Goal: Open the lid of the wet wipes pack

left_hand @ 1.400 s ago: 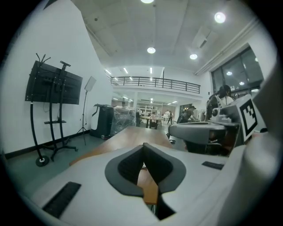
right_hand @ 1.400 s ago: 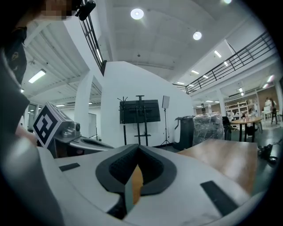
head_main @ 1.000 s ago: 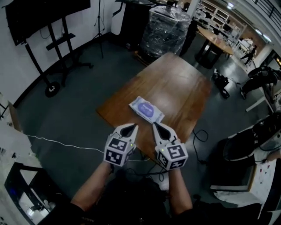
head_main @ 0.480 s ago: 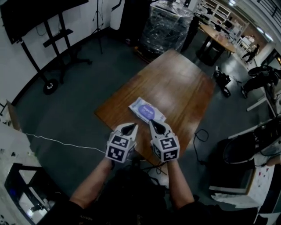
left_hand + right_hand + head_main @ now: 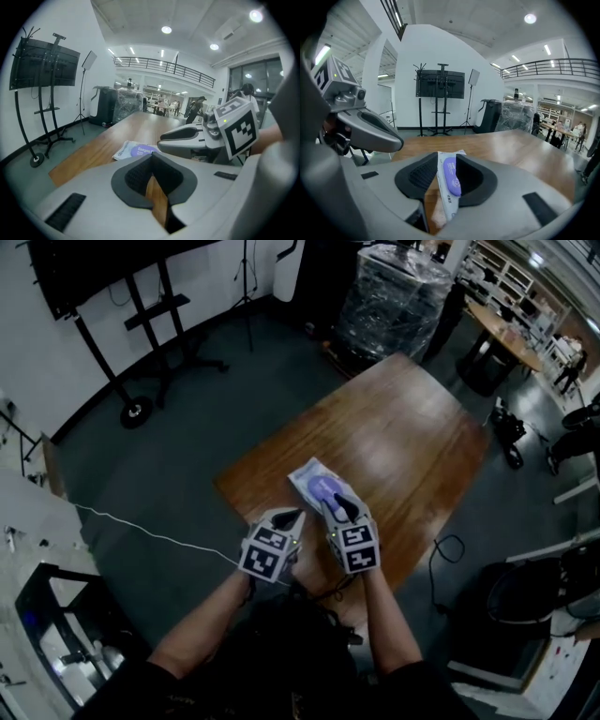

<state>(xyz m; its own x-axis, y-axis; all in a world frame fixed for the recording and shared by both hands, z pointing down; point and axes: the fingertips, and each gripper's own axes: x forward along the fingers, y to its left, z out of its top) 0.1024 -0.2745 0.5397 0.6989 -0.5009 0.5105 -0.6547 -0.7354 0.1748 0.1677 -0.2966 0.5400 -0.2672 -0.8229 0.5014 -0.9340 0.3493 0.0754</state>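
The wet wipes pack (image 5: 317, 484), white with a purple oval lid, lies flat near the front edge of the brown wooden table (image 5: 403, 427). My right gripper (image 5: 345, 507) hovers over its near end. Its jaws are opening, and the pack (image 5: 450, 176) shows in the gap between them, untouched by the pads. My left gripper (image 5: 292, 517) is beside it to the left, over the table's front edge, with its tips together and nothing held. From the left gripper view (image 5: 151, 158) the pack (image 5: 136, 150) lies ahead, and the right gripper (image 5: 162, 138) reaches in from the right.
A black screen on a wheeled stand (image 5: 141, 324) is at the far left. A pallet wrapped in film (image 5: 394, 296) stands behind the table, and a round table (image 5: 502, 357) at the back right. A white cable (image 5: 159, 535) runs over the dark floor at the left.
Both grippers have come down and forward towards the pack. The right one now sits over its near end with its jaws parted; before they were together.
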